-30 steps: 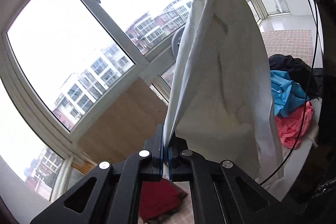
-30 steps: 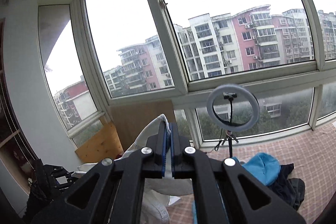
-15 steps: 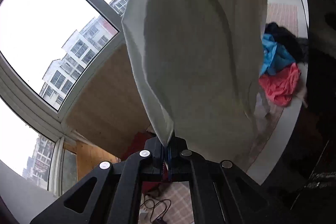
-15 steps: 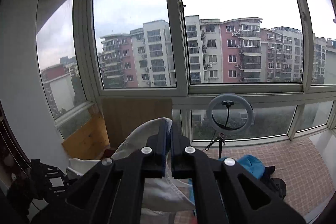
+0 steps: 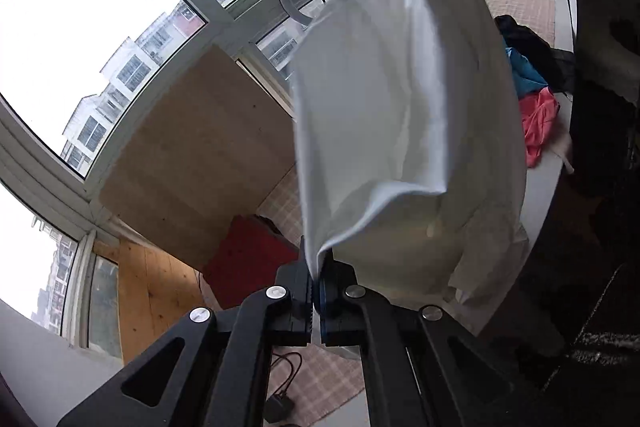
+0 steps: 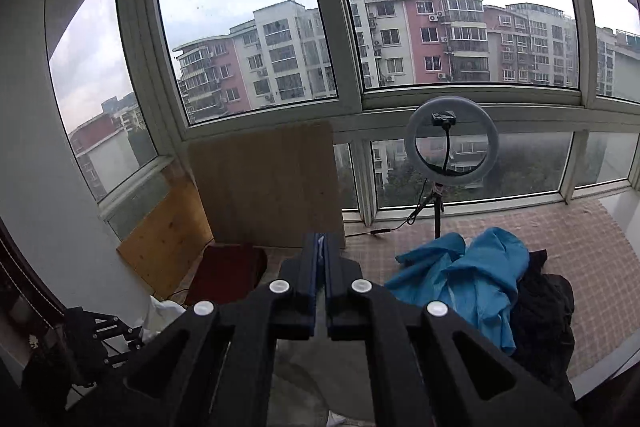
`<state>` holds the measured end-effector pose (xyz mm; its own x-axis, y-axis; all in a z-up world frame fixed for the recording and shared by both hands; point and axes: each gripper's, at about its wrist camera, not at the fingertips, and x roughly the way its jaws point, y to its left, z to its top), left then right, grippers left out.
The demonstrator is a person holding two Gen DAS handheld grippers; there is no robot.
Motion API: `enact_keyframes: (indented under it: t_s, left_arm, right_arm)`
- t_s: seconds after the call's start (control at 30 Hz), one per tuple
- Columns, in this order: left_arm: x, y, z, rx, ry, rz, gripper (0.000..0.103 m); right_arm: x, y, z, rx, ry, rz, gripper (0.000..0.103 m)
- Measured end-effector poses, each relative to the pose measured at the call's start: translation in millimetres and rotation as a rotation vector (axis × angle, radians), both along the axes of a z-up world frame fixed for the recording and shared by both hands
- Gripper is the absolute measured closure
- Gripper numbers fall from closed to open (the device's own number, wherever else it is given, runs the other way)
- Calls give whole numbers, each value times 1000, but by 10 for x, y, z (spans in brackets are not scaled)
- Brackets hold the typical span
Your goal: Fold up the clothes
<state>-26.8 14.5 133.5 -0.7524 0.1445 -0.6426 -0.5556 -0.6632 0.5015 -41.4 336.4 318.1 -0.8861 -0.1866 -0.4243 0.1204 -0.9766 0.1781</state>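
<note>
Right wrist: checked mat (image 6: 560, 239), windows (image 6: 440, 7).

The shirt (image 5: 404, 115) runs past the frame's top above the left jaws; beneath the right jaws it is mostly hidden.

Floor (image 6: 592, 239), checked covering: blue garment (image 6: 468, 279) heaped beside black garment (image 6: 548, 307); pink garment (image 5: 538, 125) next to them; ring-light stand (image 6: 438, 211) near window edge; dark red item (image 6: 228, 271) by wooden boards.
</note>
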Motion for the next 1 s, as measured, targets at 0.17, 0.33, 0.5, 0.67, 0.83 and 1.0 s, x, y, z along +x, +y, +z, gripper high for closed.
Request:
enact_keyframes:
  t_s: [0.17,0.33,0.5,0.67,0.83,1.0]
  left_arm:
    - [240,-164,604,39,169,10,102]
    - [-42,-226,215,17,84,58,102]
    - [-346,-550,-376,-1,-35,153,102]
    - [-432,-727,-444,5,-70,199,102]
    - [-499,-808,-482,-2,-85,212,101]
    - [-552,-930,-448,21,-92,235,101]
  right_arm:
    - [576,326,760,-39,199,-63,102]
    - [459,313,369,-13,32,11,101]
    - [80,-157,-1789,-65,-316,160,100]
    - [90,-801,-3676,-248,-562,263,90]
    - [346,-1412,-4641,-351,-652,349,76]
    - [308,-1765,-4714,-353,-611,412,60]
